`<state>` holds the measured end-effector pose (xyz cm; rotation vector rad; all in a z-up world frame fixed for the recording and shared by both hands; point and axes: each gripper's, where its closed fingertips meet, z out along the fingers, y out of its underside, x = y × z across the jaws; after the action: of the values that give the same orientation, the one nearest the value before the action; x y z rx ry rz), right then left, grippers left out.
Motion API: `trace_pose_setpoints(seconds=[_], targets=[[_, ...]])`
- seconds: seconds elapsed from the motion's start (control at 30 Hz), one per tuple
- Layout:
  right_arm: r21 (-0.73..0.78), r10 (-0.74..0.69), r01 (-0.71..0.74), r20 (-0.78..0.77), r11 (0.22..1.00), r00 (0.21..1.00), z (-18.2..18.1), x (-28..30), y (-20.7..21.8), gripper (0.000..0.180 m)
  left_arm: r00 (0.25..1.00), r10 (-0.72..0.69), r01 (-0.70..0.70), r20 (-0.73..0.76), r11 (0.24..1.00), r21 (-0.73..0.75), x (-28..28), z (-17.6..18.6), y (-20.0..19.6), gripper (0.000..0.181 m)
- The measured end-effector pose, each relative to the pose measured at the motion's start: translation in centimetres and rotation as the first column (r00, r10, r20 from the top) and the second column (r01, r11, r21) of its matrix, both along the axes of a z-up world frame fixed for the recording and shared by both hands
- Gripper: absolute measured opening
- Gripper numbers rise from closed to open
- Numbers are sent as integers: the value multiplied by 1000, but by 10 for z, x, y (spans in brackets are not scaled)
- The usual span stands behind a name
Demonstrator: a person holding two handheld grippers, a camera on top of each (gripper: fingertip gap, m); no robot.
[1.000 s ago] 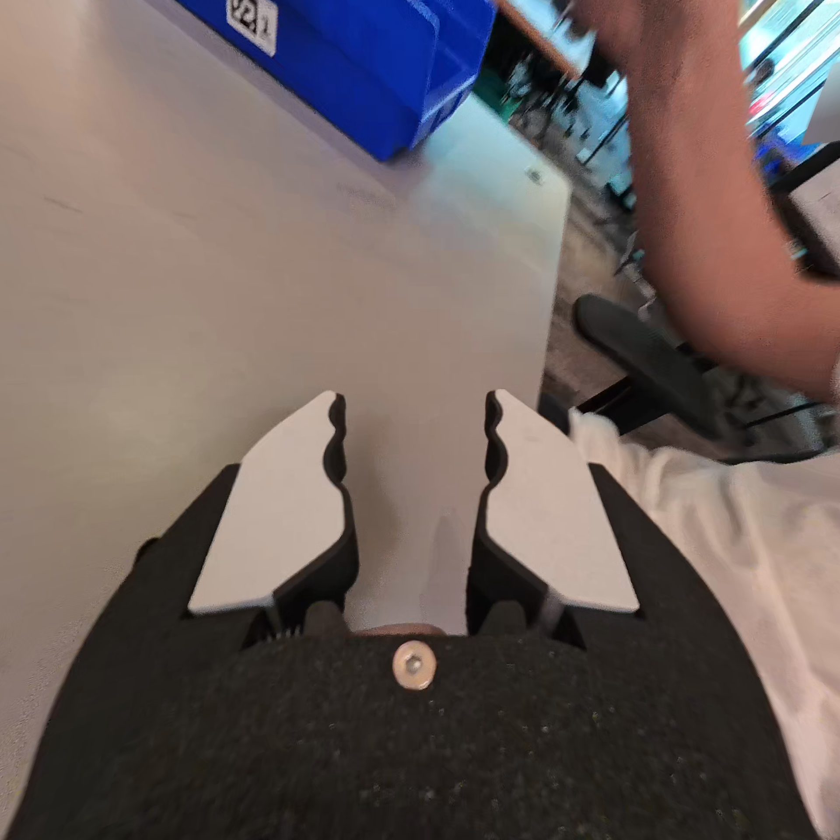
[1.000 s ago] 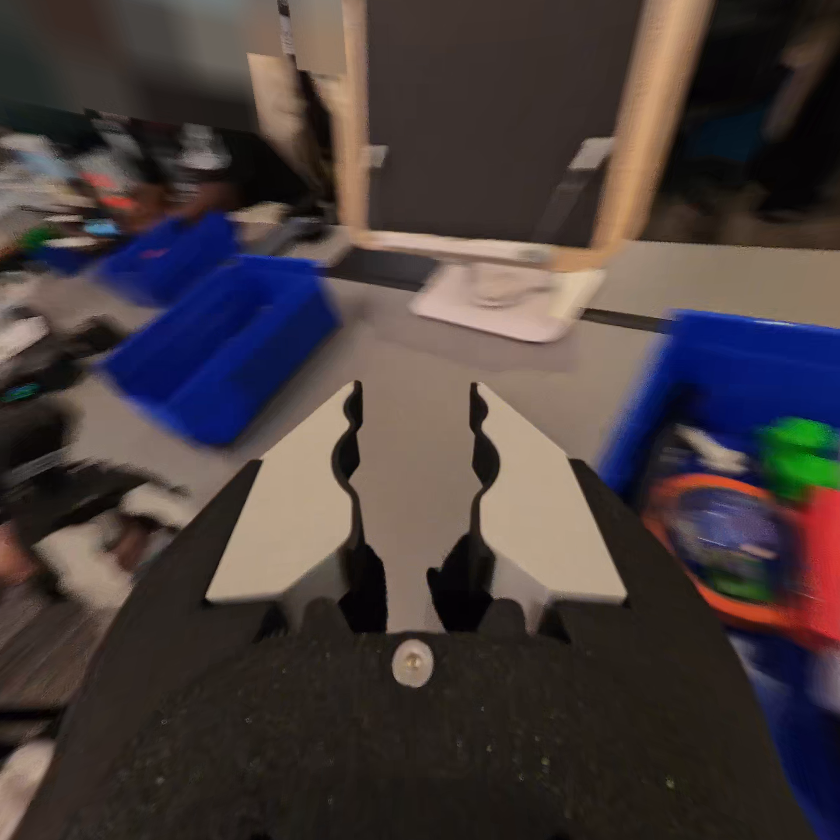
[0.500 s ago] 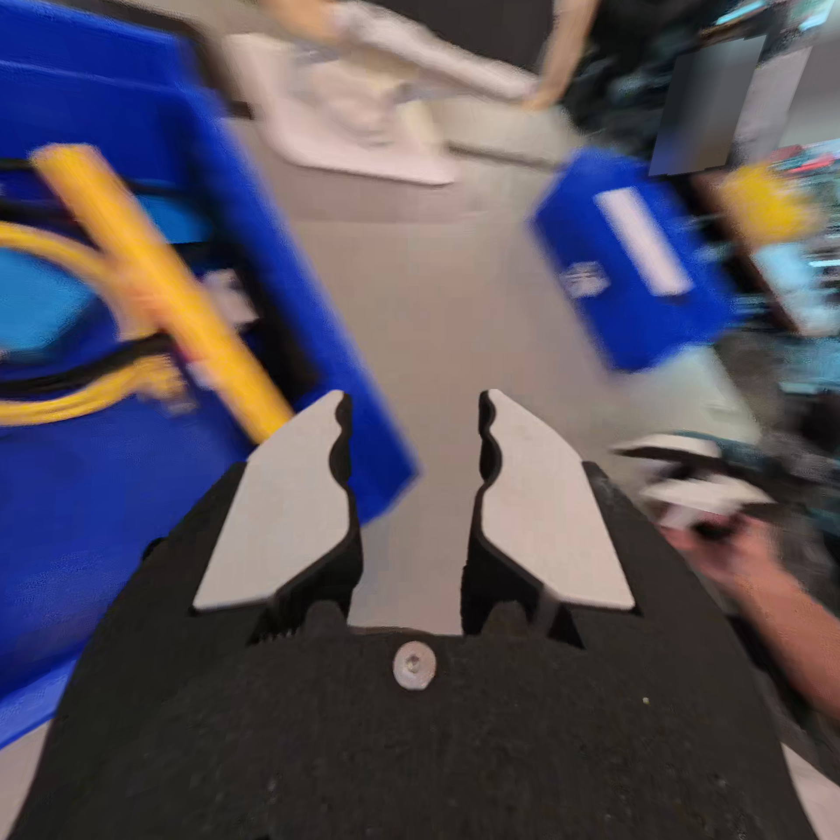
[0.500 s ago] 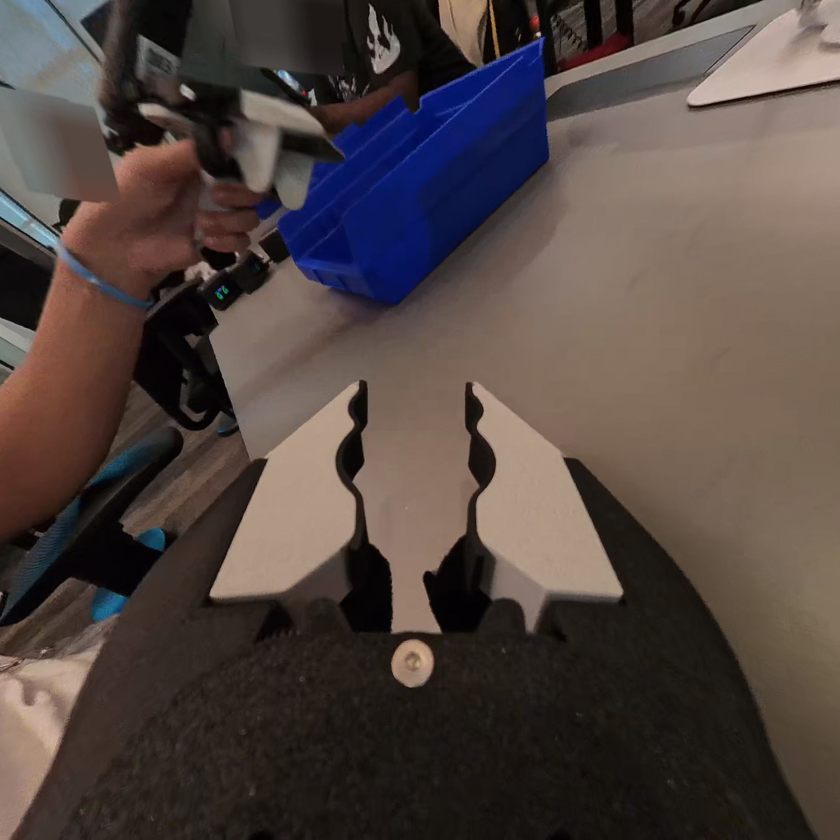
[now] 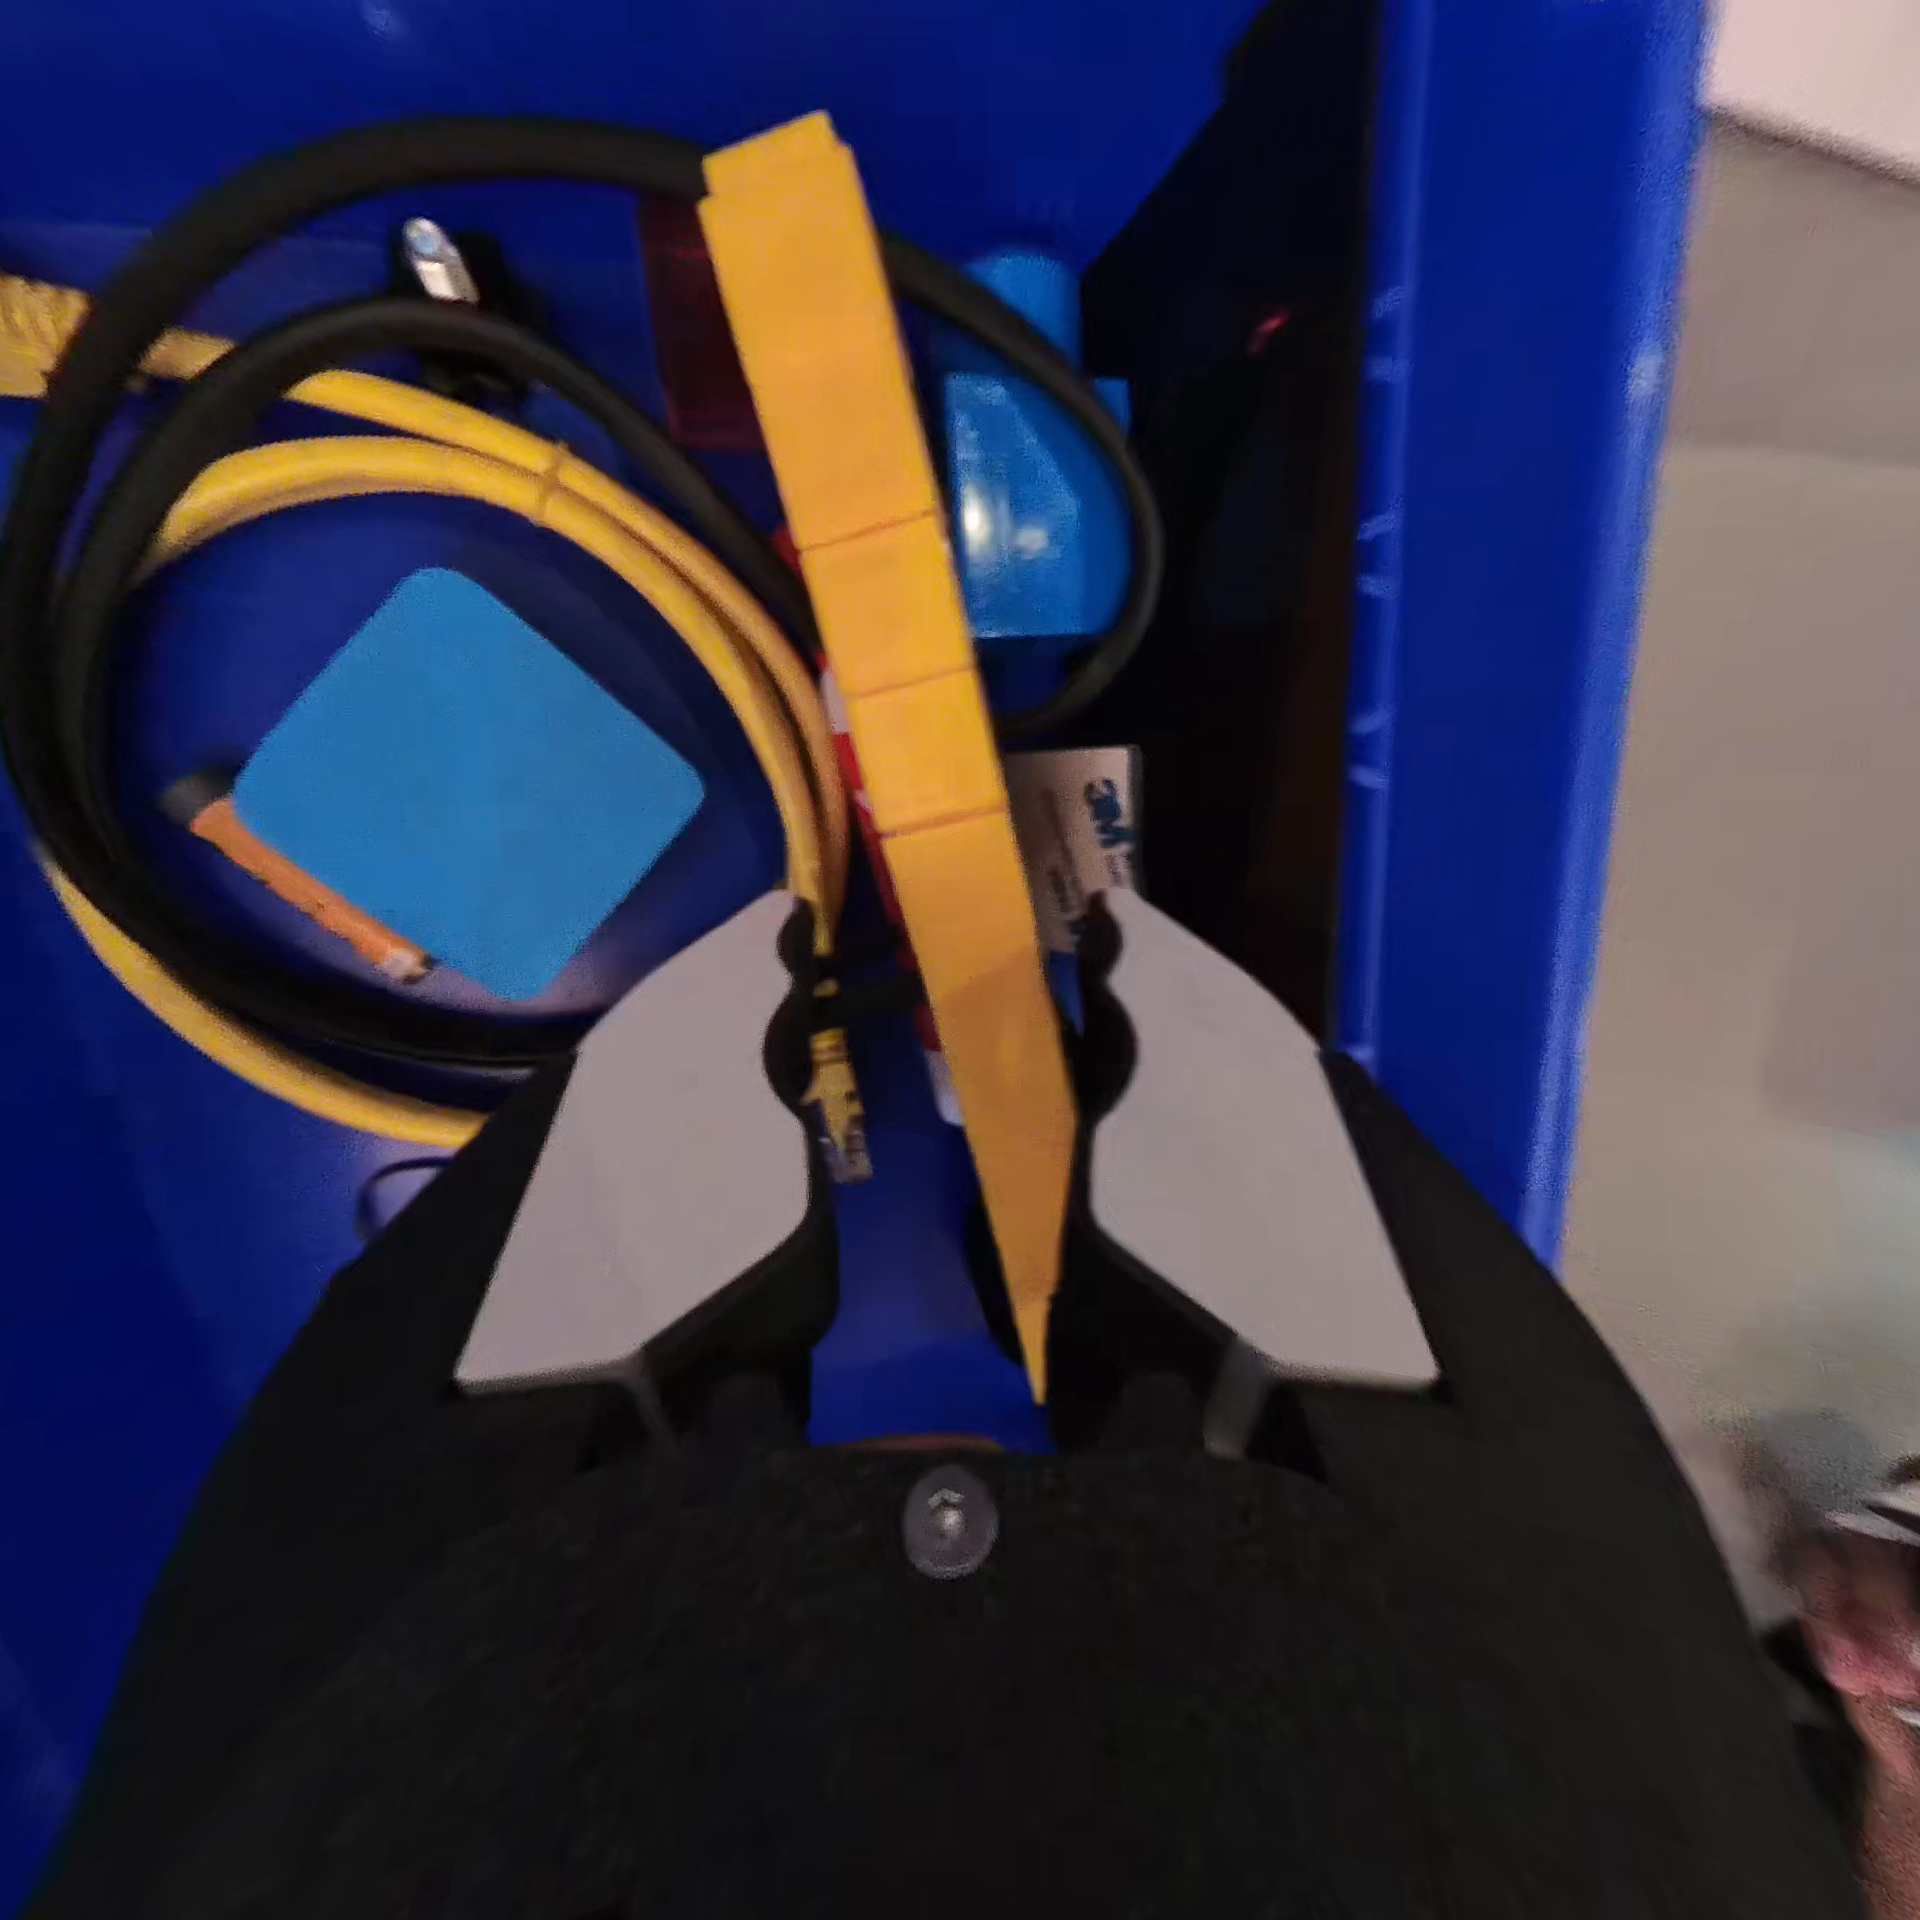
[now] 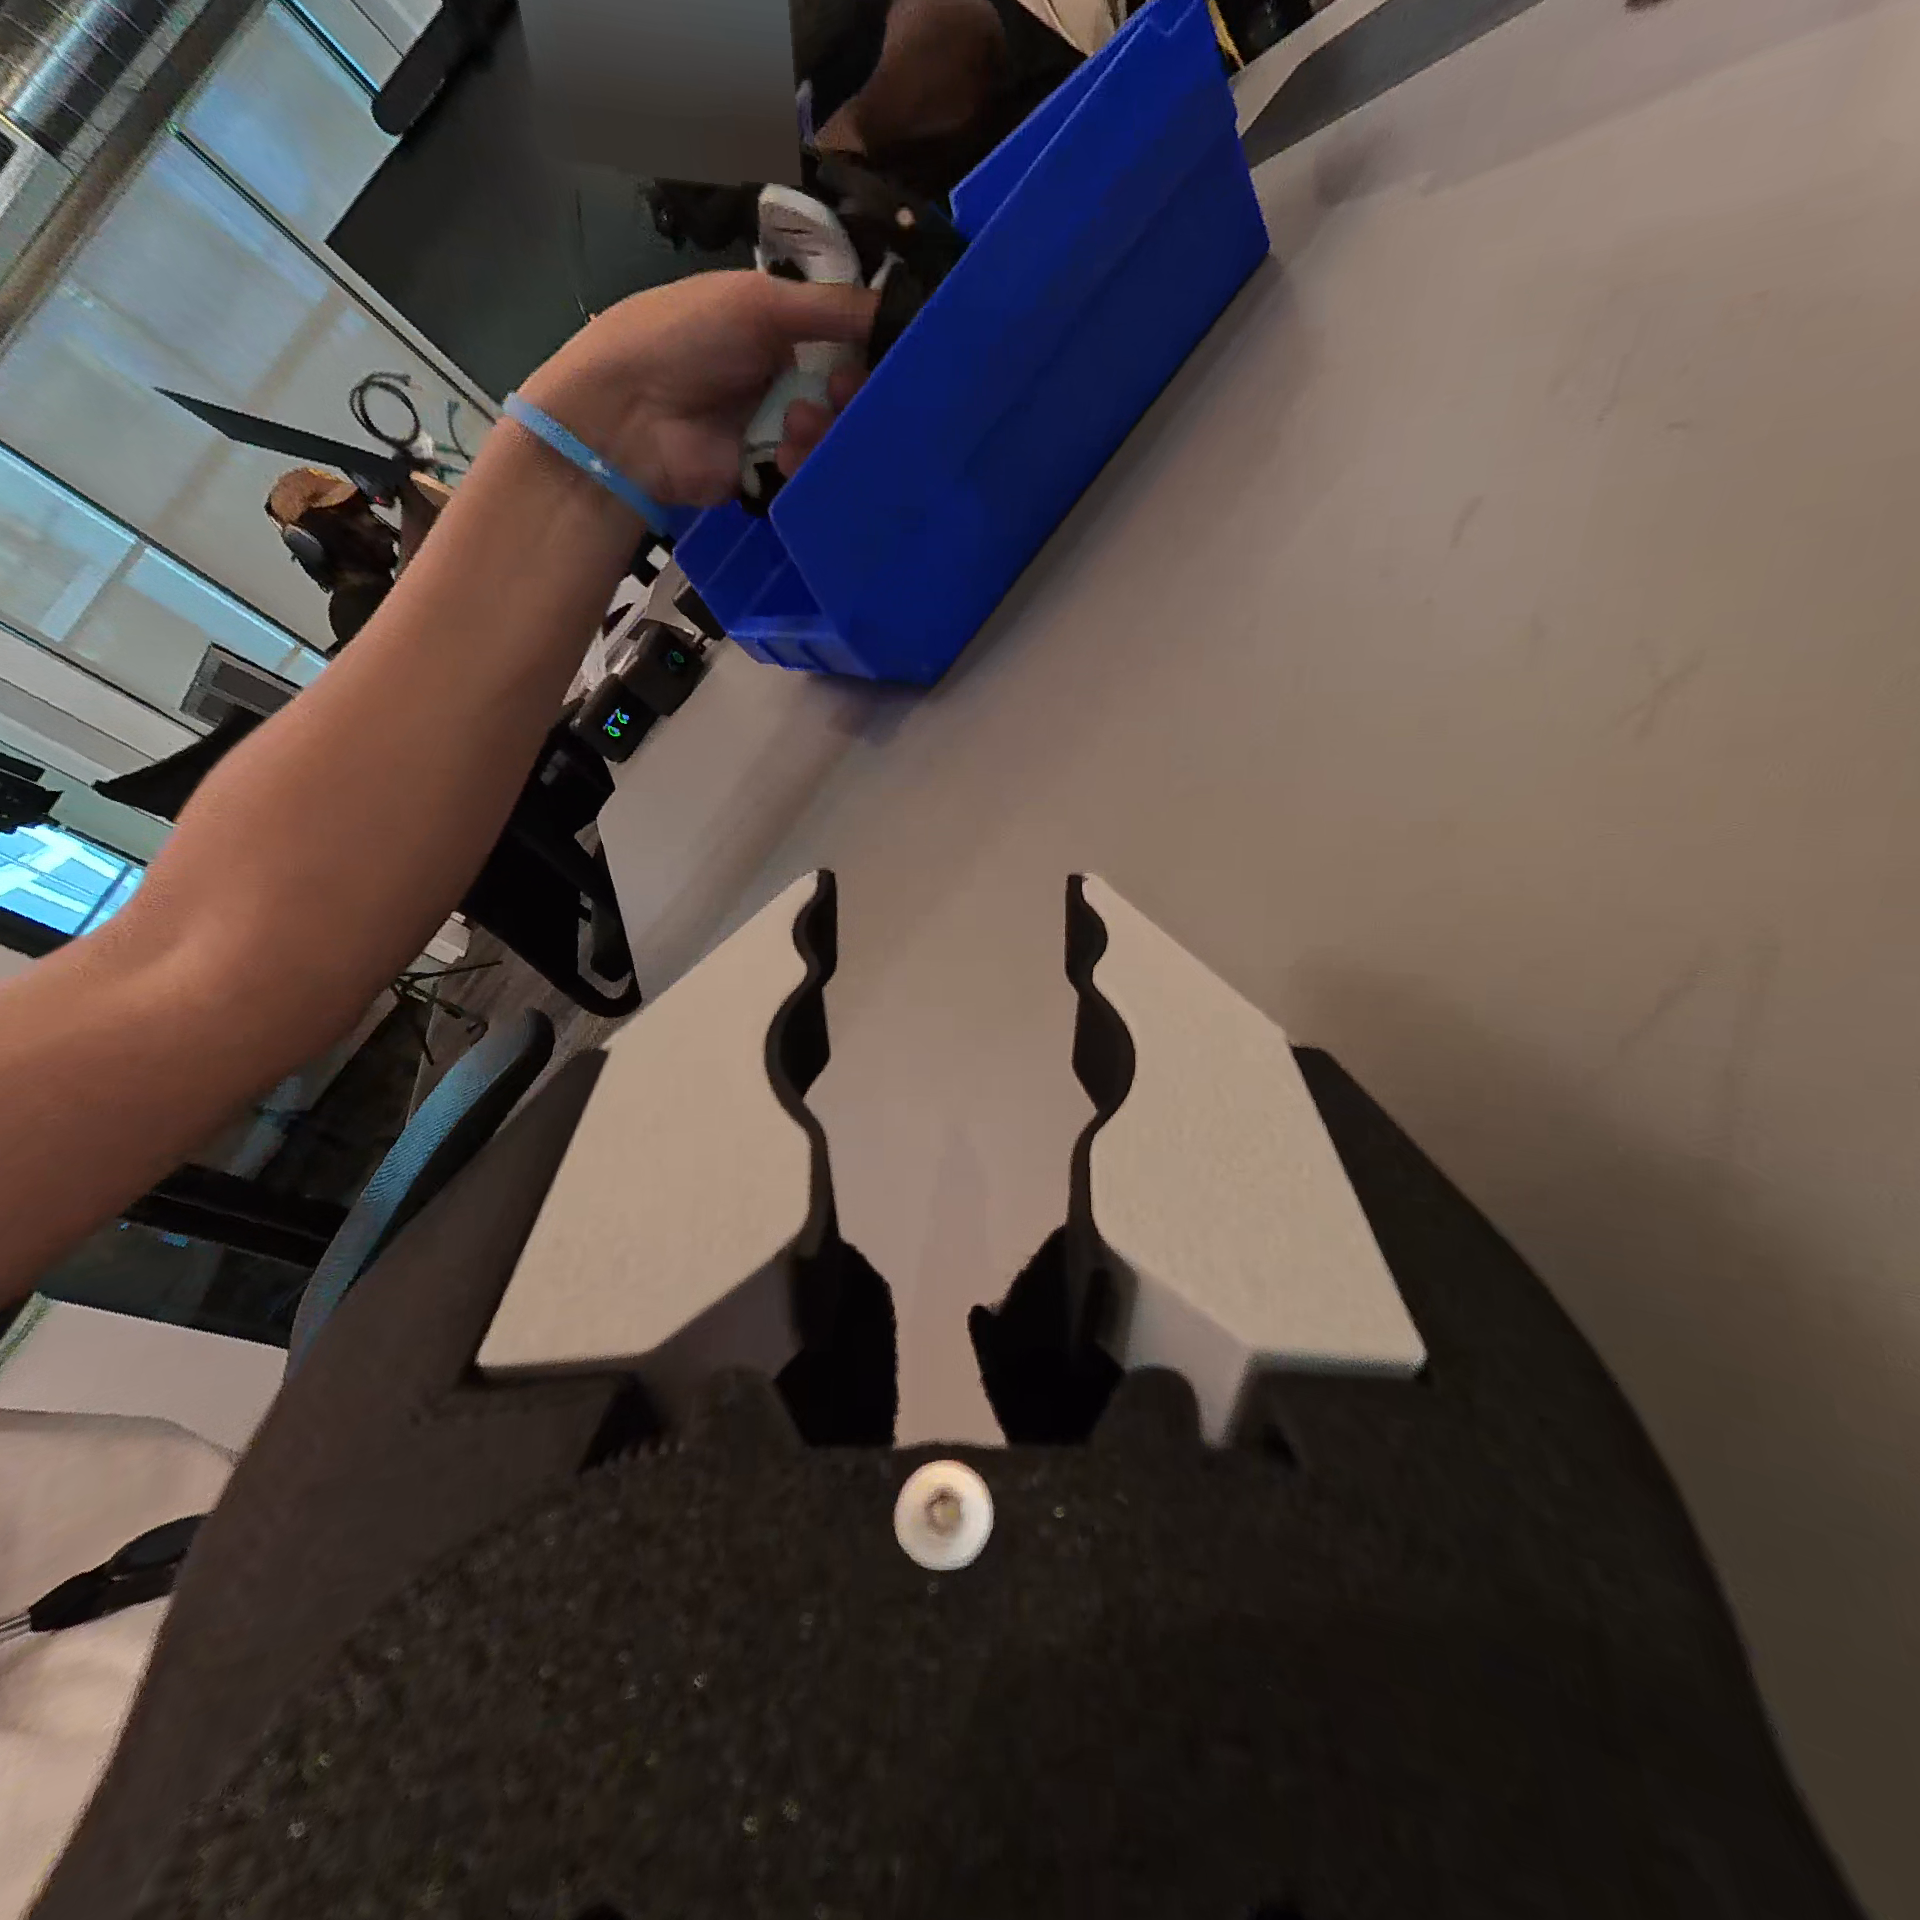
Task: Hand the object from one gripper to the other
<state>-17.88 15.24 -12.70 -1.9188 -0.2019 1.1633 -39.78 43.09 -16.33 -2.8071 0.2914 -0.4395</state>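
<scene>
Blue bin [image 5: 1496,520] holds yellow bar [image 5: 883,623]; lengthwise between fingers [image 5: 665,1143].

I record a blue bin [image 5: 1507,623] holding a yellow segmented bar [image 5: 883,623], coiled yellow cable [image 5: 582,499], black cable [image 5: 312,332], a light-blue square pad [image 5: 468,779] and an orange pencil [image 5: 301,894]. My grippers' fingers [image 6: 675,1174] are pale grey on black bodies. Table [image 6: 1558,727] grey; wristband [image 6: 592,468] light blue.

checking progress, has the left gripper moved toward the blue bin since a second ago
Yes. The left gripper was over bare table with the bin far off; now it hangs open over the blue bin, with the yellow strip between its fingers.
</scene>
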Motion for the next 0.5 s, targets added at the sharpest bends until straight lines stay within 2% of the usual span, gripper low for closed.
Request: trace_pose_setpoints(seconds=[0.07, 0.23, 0.3, 0.37, 0.4, 0.43, 0.47, 0.5], targets=[[2, 8, -8, 13, 1000, 1000, -1, -2, -2, 44, 998, -40, 40, 47, 999, 8, 6, 0, 0, 26], [39, 15, -17, 60, 999, 998, 2, -4, -5, 44, 981, -87, 51, 175, 978, 200, -3, 30, 4, 23], [78, 21, -27, 81, 997, 996, 6, -3, -4, 44, 943, -110, 13, 314, 955, 297, -8, 61, -2, 23], [129, 23, -31, 68, 991, 997, 15, -2, -1, 44, 827, -185, -61, 531, 909, 412, -8, 109, -17, 23], [155, 33, -39, 44, 987, 999, 22, -3, 1, 45, 733, -238, -116, 637, 879, 463, -7, 136, -30, 23], [165, 50, -51, 9, 985, 999, 30, -6, 3, 45, 606, -320, -167, 728, 844, 510, -3, 164, -51, 23], [163, 79, -72, -36, 984, 996, 39, -11, 5, 45, 489, -402, -199, 774, 812, 548, 2, 185, -75, 23], [157, 124, -110, -86, 981, 989, 50, -19, 6, 45, 407, -473, -205, 781, 786, 583, 10, 198, -101, 23]])
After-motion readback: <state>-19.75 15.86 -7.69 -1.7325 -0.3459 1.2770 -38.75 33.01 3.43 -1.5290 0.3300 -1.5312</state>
